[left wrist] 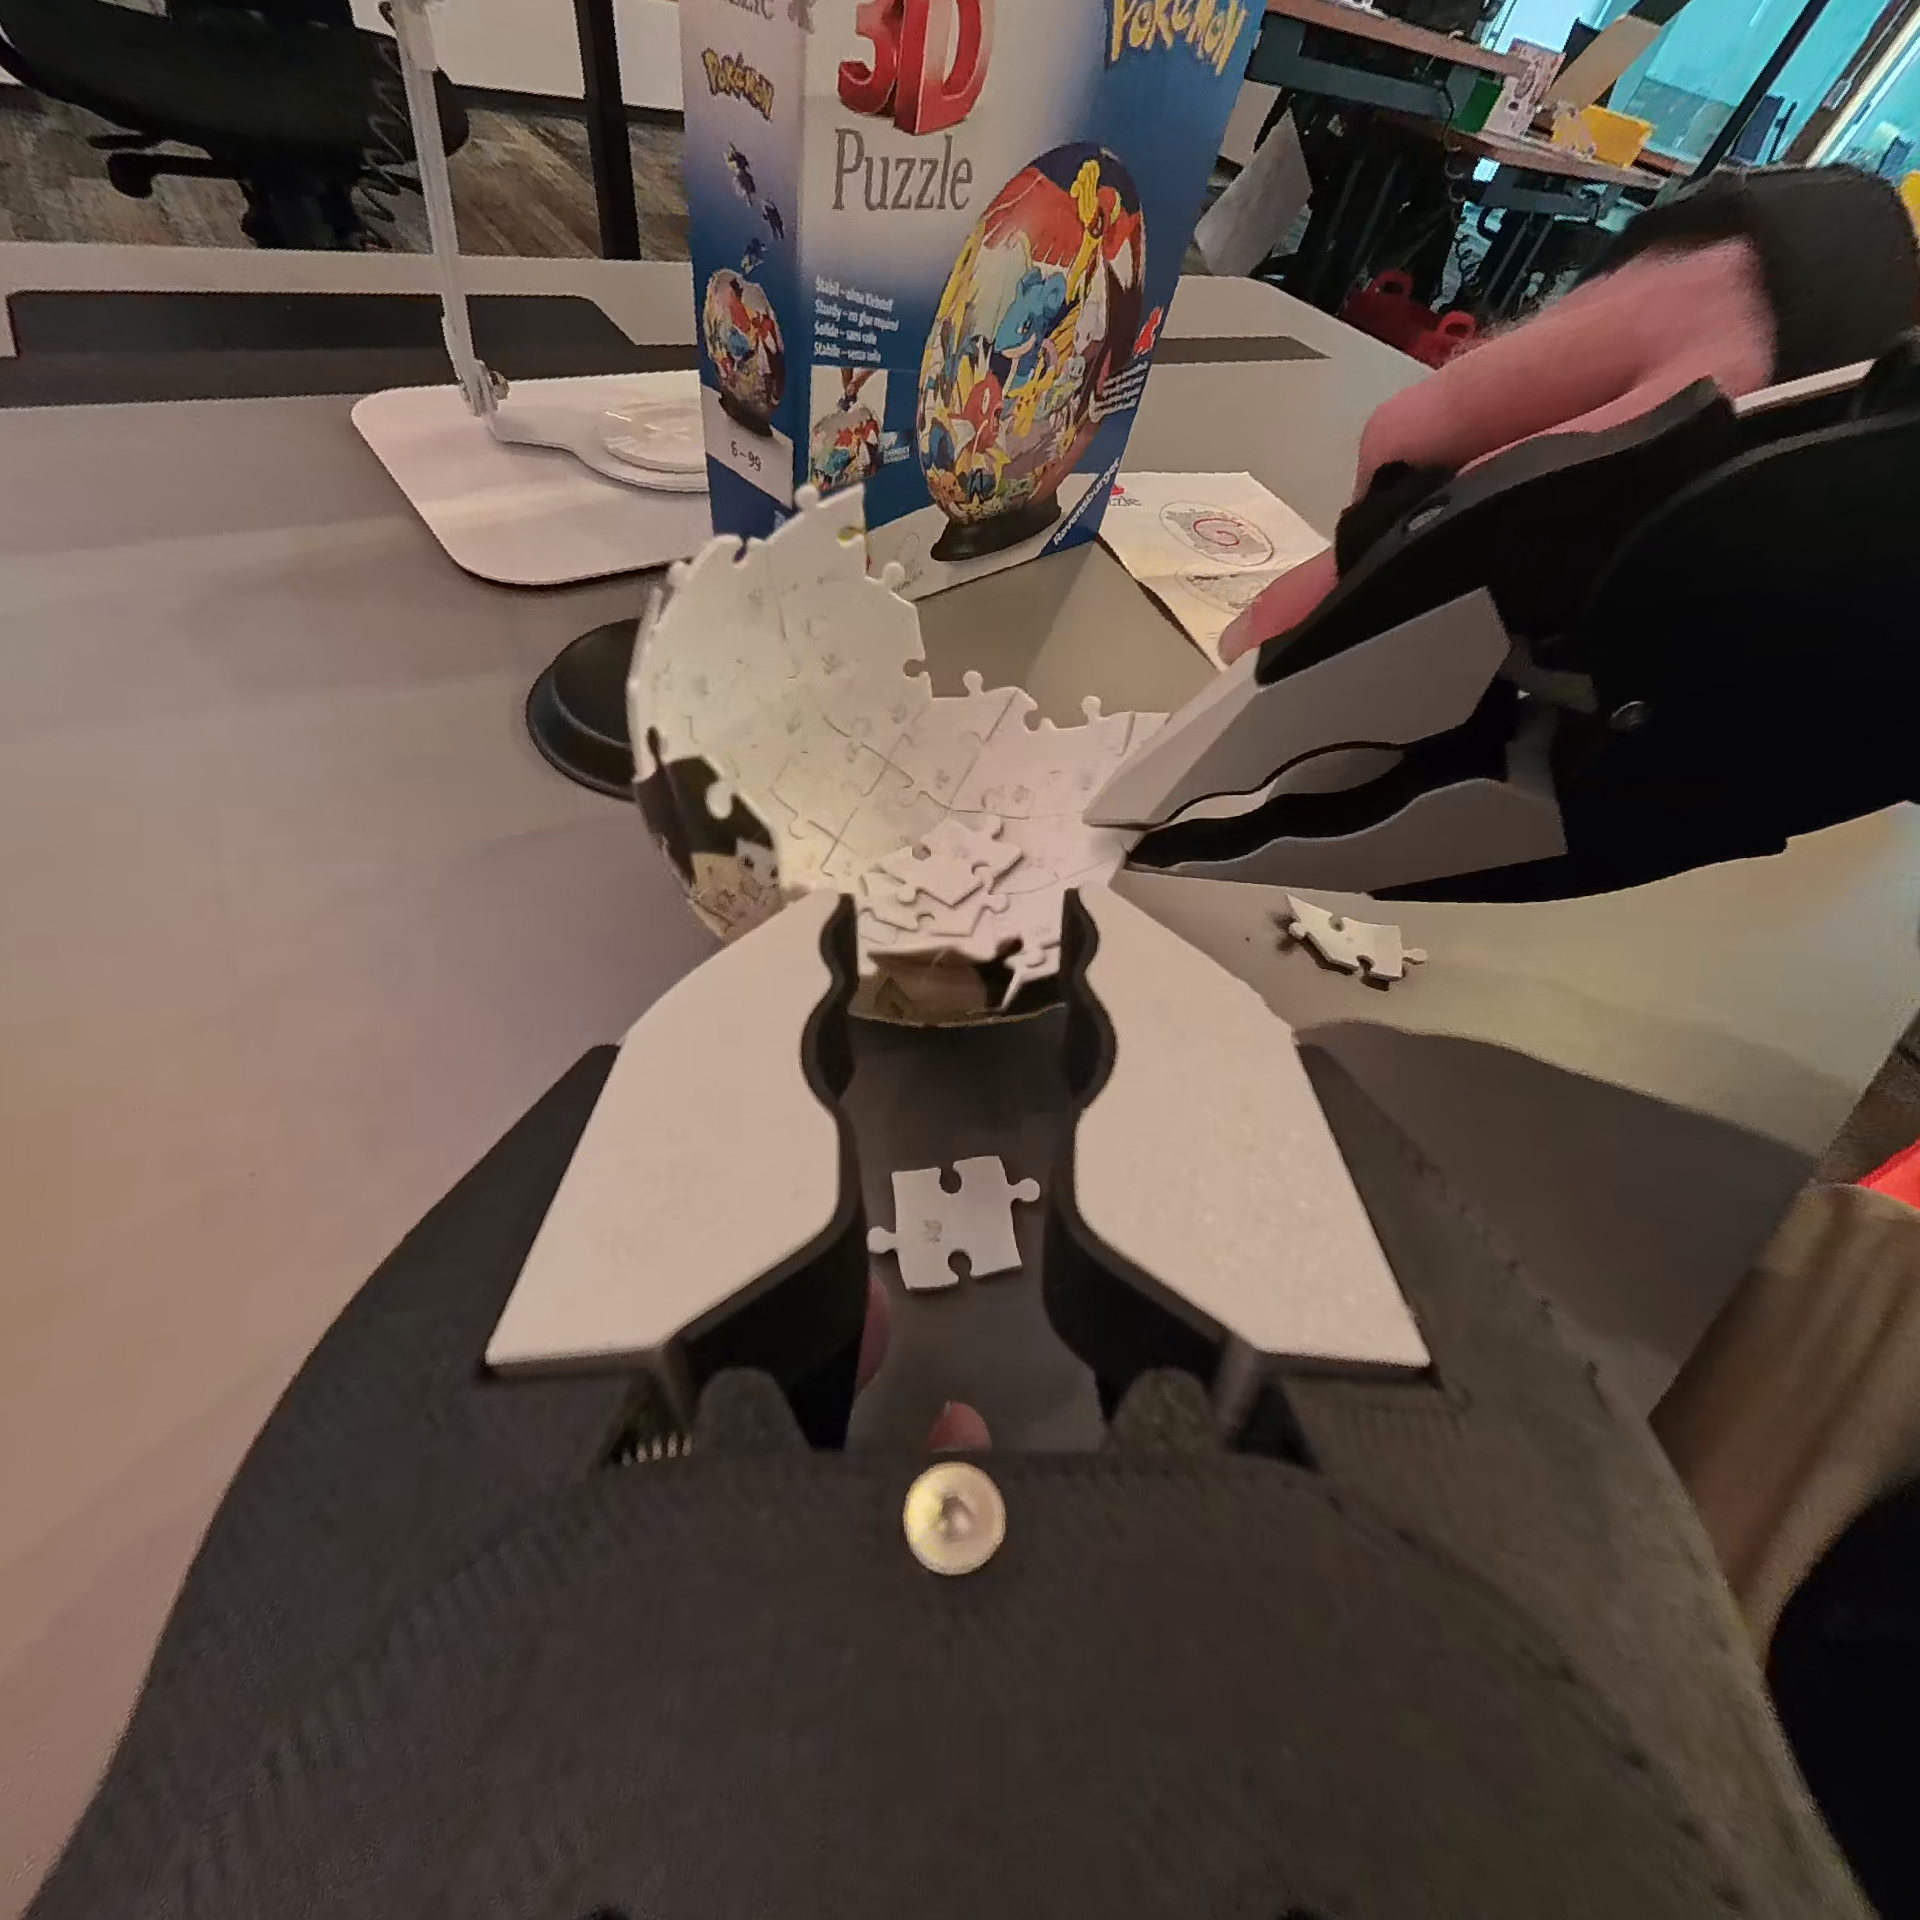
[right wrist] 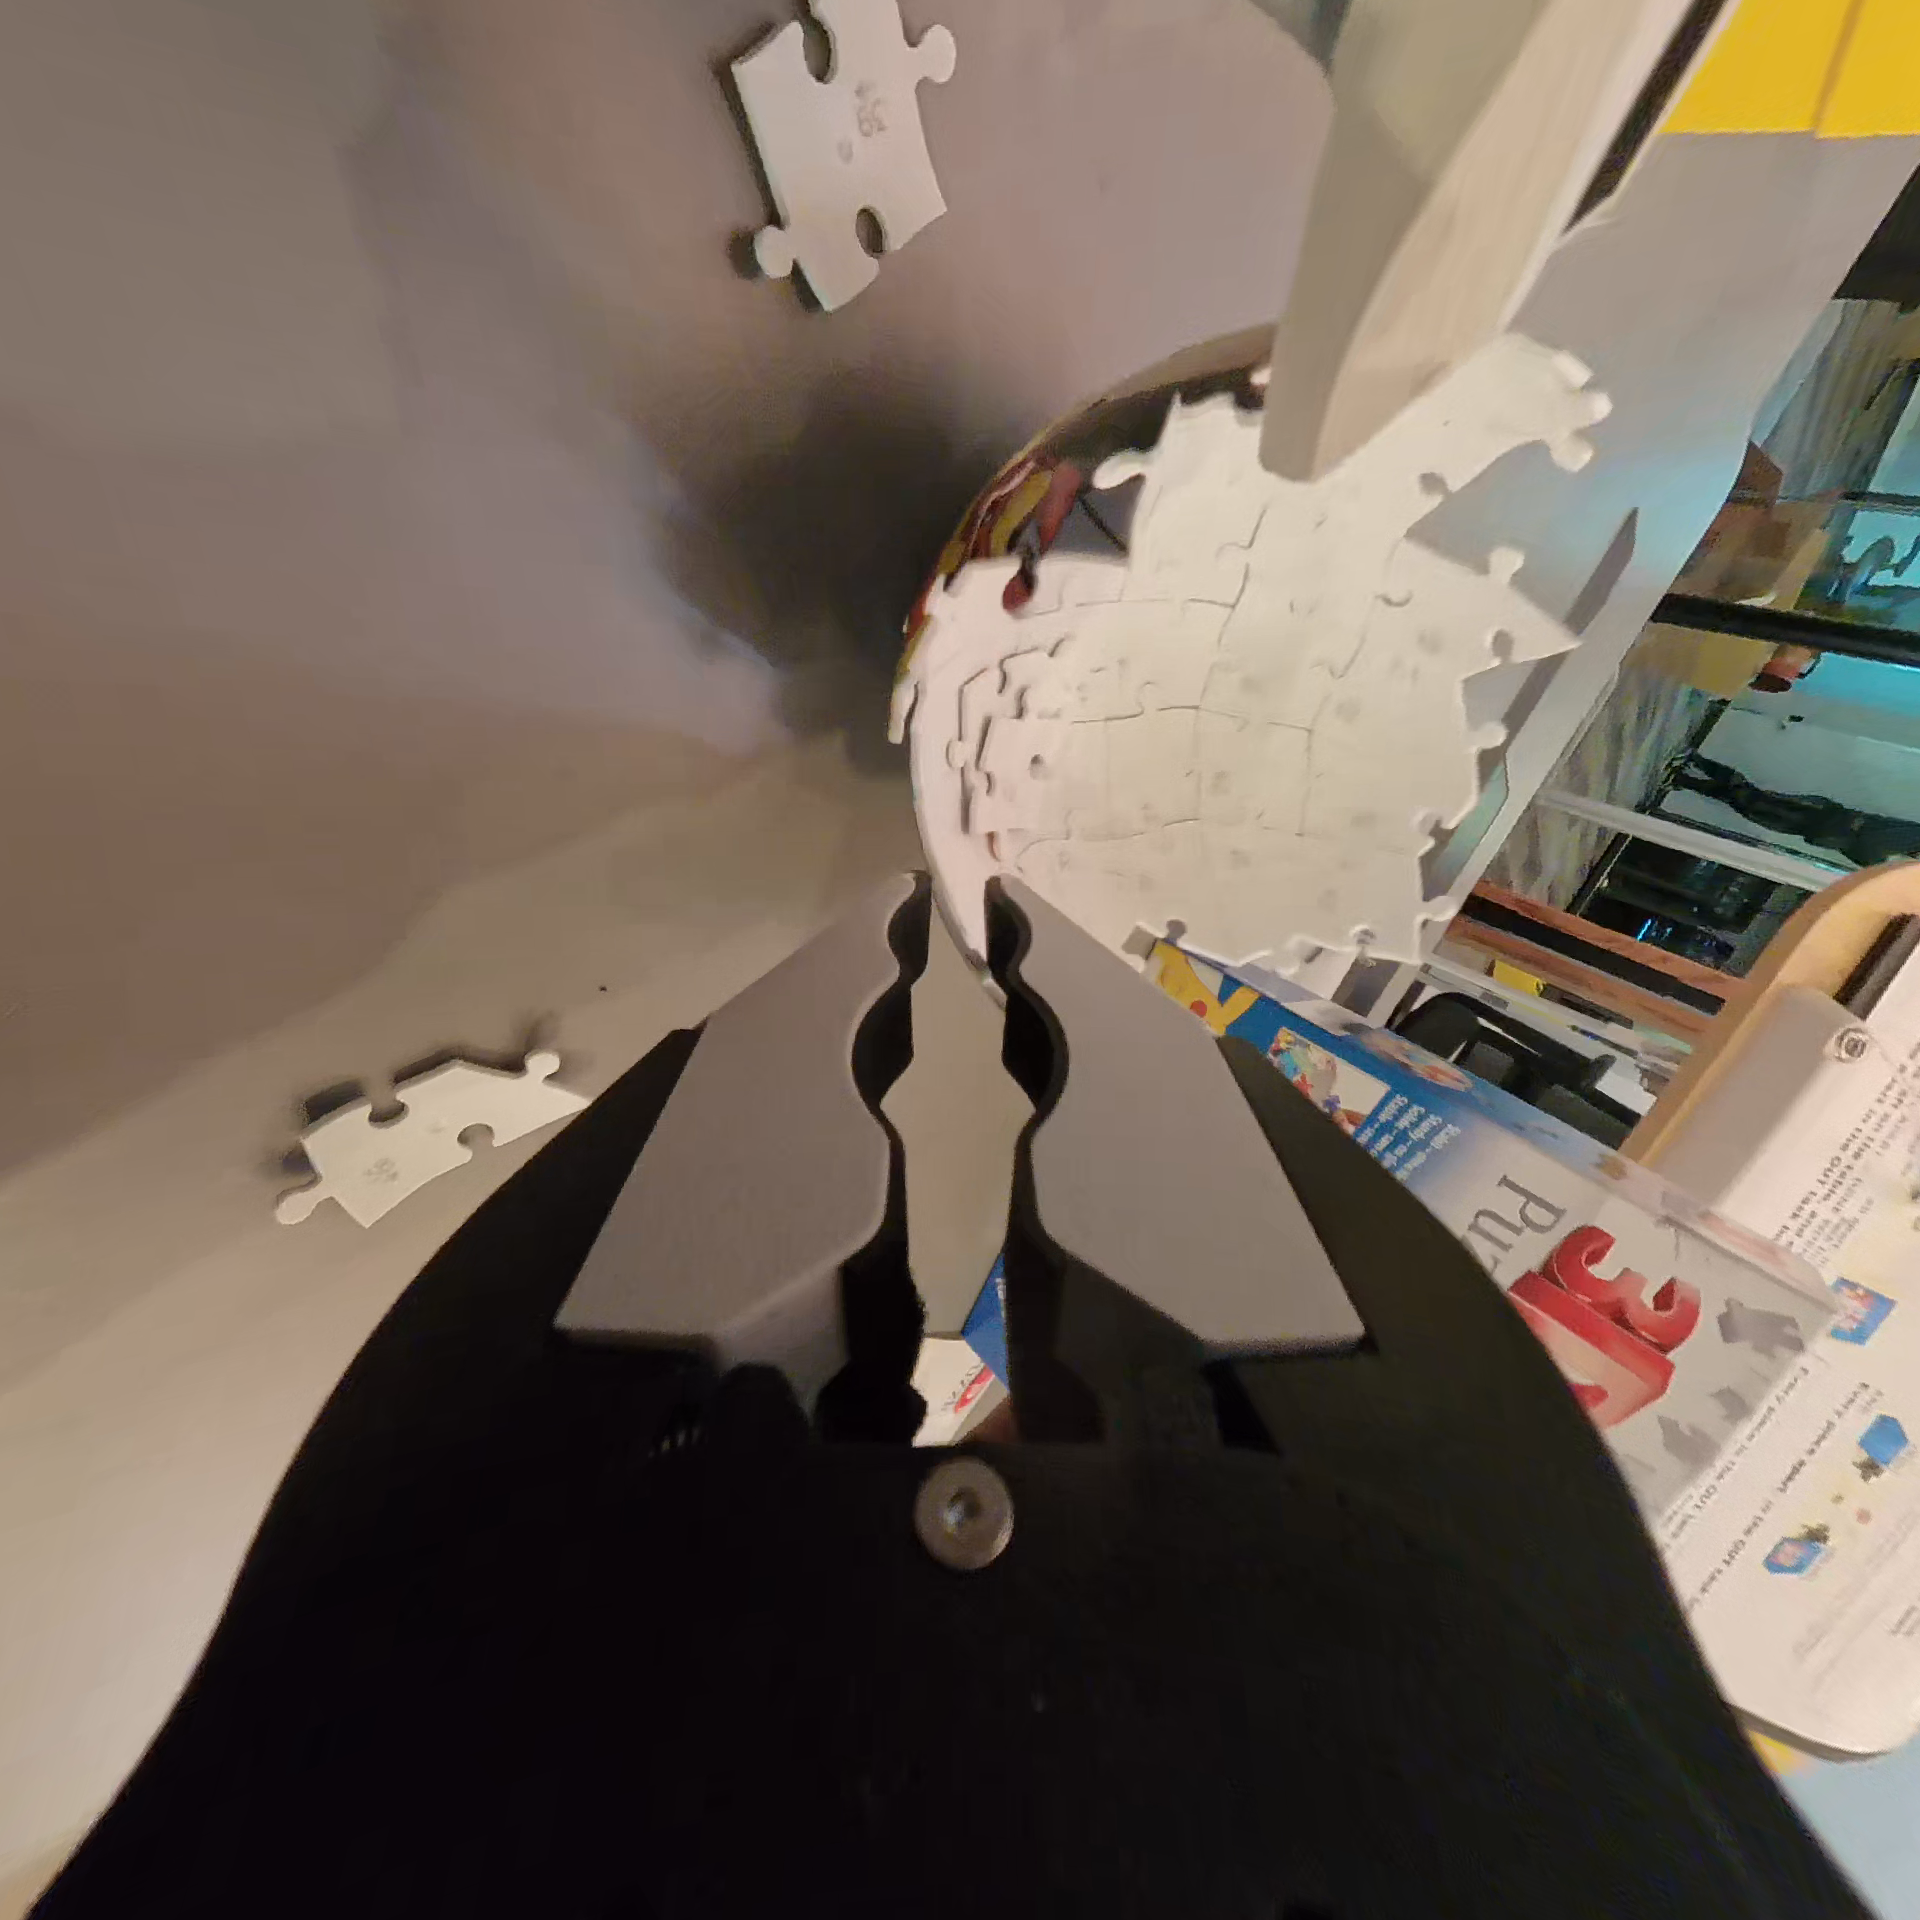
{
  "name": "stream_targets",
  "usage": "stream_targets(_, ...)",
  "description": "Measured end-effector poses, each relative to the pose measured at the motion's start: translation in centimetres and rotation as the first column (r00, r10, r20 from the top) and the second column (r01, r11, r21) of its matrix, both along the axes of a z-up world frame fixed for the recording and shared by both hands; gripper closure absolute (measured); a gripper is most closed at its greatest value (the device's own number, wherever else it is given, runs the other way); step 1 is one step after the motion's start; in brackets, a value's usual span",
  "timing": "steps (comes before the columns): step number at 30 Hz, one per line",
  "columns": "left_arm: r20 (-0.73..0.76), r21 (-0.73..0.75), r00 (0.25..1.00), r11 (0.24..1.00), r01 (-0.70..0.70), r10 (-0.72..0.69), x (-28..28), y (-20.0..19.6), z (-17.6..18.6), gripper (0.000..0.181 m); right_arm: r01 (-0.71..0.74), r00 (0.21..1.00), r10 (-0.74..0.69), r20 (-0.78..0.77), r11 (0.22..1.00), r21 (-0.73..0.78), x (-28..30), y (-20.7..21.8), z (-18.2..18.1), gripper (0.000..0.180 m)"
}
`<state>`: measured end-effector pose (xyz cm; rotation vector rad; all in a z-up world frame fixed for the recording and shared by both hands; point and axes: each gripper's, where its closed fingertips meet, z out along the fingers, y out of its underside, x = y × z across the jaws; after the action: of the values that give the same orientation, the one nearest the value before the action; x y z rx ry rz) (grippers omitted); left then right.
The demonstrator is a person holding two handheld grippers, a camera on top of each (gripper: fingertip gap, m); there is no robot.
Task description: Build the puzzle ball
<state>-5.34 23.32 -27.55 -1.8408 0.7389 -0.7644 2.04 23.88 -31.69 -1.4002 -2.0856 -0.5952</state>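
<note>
Two loose pieces [left wrist: 951, 1221] [left wrist: 1351, 938] are seen on the desk [left wrist: 260, 883] in the left wrist view; the half-built puzzle ball [left wrist: 810, 748], opening upward, is clamped at its near rim by the left tool [left wrist: 961, 935]. In the right wrist view, the right tool [right wrist: 951, 883] is held slightly apart, touching the shell's edge.

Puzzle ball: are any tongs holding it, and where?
The left tongs seem to clamp the puzzle ball by its near edge. The right tongs meet its right rim; whether they pinch it cannot be told.
</note>
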Motion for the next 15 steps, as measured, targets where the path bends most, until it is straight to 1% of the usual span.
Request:
stream_targets(1,0.003,0.002,1.000,1.000,0.004,-0.004,0.0,0.0,0.1,0.143,0.009,1.000,-0.008,-0.011,1.000,0.012,0.1,0.1,0.2,0.170)
stream_targets(5,0.032,-0.003,0.999,1.000,0.020,-0.020,-0.1,-0.2,0.7,0.139,0.058,0.996,-0.055,-0.065,0.998,0.038,0.7,0.2,1.2,0.164)
stream_targets(9,0.041,-0.003,0.999,1.000,0.022,-0.022,-0.7,-0.1,1.1,0.136,0.106,0.981,-0.097,-0.169,0.993,0.047,1.0,-0.5,3.2,0.162)
stream_targets(13,0.057,-0.019,0.998,0.999,0.037,-0.036,-0.9,0.1,1.3,0.129,0.169,0.946,-0.150,-0.286,0.985,0.043,1.7,-1.3,5.3,0.159)
stream_targets(15,0.065,-0.013,0.997,0.999,0.036,-0.035,-1.2,0.2,1.6,0.127,0.220,0.911,-0.201,-0.361,0.975,0.011,2.4,-1.8,6.1,0.159)
